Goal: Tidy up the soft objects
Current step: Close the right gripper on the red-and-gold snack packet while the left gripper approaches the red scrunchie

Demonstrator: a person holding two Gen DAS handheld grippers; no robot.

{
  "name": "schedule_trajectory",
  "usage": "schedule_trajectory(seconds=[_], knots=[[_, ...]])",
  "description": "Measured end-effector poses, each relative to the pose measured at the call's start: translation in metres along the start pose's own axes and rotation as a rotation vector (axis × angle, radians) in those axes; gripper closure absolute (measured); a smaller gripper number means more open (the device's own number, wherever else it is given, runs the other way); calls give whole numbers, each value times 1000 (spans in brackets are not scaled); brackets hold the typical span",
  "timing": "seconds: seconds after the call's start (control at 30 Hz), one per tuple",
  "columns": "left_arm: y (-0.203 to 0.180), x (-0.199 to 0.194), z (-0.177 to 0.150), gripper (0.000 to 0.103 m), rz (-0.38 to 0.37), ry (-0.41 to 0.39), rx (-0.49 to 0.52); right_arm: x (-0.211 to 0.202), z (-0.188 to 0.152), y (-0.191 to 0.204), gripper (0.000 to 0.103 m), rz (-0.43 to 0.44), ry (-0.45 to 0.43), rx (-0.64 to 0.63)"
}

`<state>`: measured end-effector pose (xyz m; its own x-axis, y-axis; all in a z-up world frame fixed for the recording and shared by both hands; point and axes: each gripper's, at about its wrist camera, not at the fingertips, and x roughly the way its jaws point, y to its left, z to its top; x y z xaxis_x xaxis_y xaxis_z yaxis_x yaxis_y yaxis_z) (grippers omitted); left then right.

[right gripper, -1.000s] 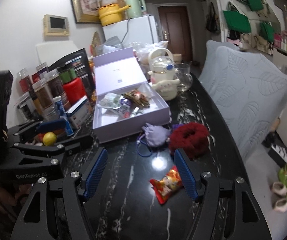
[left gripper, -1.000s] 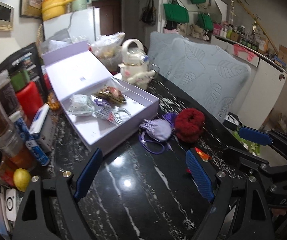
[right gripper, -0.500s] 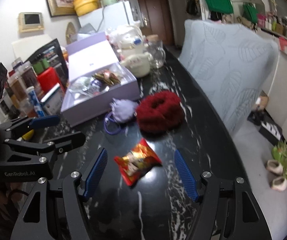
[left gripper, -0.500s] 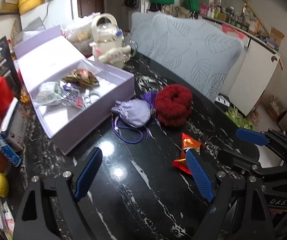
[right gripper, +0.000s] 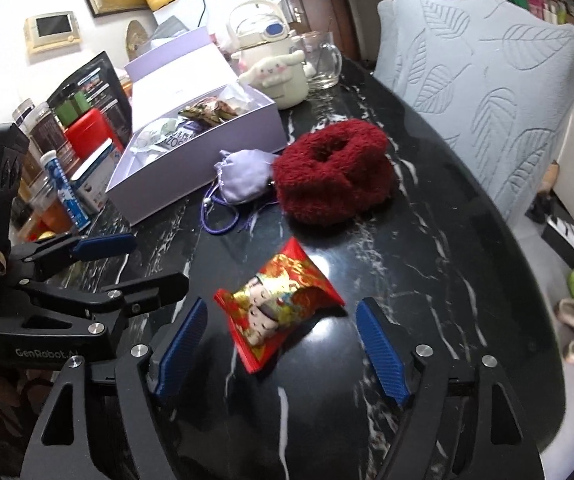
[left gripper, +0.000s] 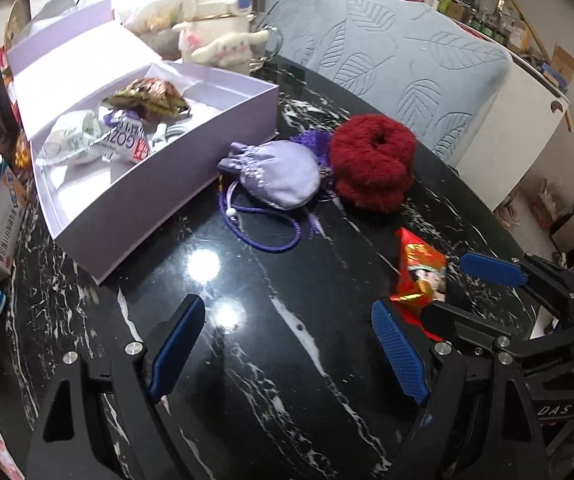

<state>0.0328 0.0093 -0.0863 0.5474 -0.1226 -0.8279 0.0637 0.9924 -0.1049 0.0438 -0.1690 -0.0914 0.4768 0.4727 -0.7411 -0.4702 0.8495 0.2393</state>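
Nearly onto the snack packet

Farthest left, kept the lilac box [left gripper: 167, 208] open-topped with wrappers already inside, presumably as the drop-off for the soft things. Held the left claw [left gripper: 285, 308] spread wide over bare black table [left gripper: 287, 380], pinching nothing, probably just waiting its turn. Left the lilac pouch [left gripper: 279, 176] lying just beside the box's near wall, cord trailing, and the red fluffy ring [left gripper: 371, 168] touching the pouch on its right, both not yet boxed. Further right, aimed the right claw [right gripper: 283, 306] down at the red snack packet [right gripper: 283, 300], flat on the table and framed between the blue pads but touched by neither. Was opening those jaws, likely to clear the packet's width before the pinch. Compared with a second ago, had brought both claws lower and nearer. Had the packet ahead of the right claw's tips then, framed between them now. Shifted nothing on the table meanwhile, and kept the left claw's spread unchanged.
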Motion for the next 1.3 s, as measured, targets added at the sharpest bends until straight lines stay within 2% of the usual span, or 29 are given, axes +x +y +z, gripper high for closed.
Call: schedule_trajectory(seconds=[0.1,0.27,0.33,0.47,0.53,0.57,0.6,0.73,1.03,1.3], knots=[[12,4,2,17,0,4,-29,12,5,0,25,10,19,18],[30,10,8,17,-23,16,-80,28,11,5,26,-29,20,-5],[33,11,11,17,-32,14,-93,32,13,8,34,-63,26,-36],[34,14,17,17,-51,0,-104,34,11,10,43,-141,22,-108],[34,17,20,17,-64,-4,-107,33,11,8,61,-144,17,-109],[33,17,21,17,-75,-7,-112,31,11,6,67,-145,14,-107],[32,17,22,17,-80,-8,-112,30,11,5,68,-144,13,-105],[26,20,28,17,-85,-15,-100,26,12,-1,70,-110,17,-92],[0,24,41,17,-102,-31,-51,14,12,-22,71,-98,0,-41],[-40,31,68,17,-142,-77,47,-4,11,-54,71,-119,-36,22]])
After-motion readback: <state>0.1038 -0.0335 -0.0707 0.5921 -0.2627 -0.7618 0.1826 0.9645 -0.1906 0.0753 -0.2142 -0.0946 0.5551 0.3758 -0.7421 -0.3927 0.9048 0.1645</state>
